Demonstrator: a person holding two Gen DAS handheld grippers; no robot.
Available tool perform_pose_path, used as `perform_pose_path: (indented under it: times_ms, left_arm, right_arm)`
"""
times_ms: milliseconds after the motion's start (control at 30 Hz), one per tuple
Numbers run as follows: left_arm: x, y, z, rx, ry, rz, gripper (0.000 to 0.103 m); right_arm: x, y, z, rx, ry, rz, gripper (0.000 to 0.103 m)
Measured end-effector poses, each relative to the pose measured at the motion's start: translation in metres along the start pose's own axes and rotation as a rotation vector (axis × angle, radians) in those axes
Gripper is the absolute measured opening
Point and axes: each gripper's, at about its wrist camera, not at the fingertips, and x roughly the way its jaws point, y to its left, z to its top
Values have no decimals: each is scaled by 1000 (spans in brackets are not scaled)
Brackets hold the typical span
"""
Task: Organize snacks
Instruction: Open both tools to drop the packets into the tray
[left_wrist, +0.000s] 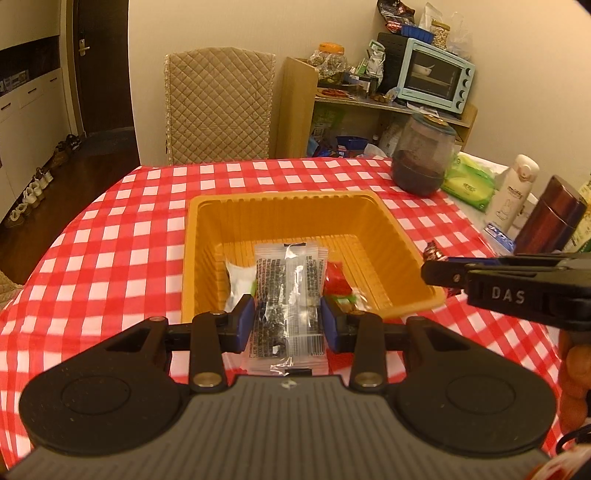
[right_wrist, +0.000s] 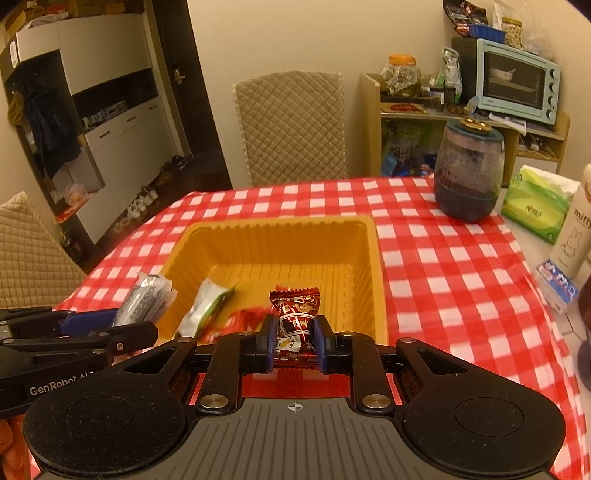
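Now the left gripper (left_wrist: 288, 321) pinches a clear snack packet (left_wrist: 287, 295), the right gripper (right_wrist: 294, 341) a red candy wrapper (right_wrist: 295, 314), both over the orange bin's near rim (left_wrist: 413, 310); checked tablecloth (right_wrist: 461, 280) lies open beside.

A table under a red-and-white checked tablecloth (left_wrist: 122, 236) stands before a cream painted wall (right_wrist: 280, 37), with a beige quilted chair back (left_wrist: 219, 107) at its far side. A light wooden shelf unit (left_wrist: 295, 107) to the right carries a pale blue toaster oven (left_wrist: 434, 74). At left, a dark wooden door (left_wrist: 101, 66) adjoins white cabinets (right_wrist: 122, 147) over dark flooring (left_wrist: 74, 206); lighting is warm and artificial.
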Motion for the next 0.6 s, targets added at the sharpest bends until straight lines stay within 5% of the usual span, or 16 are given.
perform_pose_path:
  times_ms: [600]
  left_arm:
    - [60, 11, 31, -2, 4, 15, 42]
  right_arm:
    - [45, -19, 10, 11, 31, -20, 21]
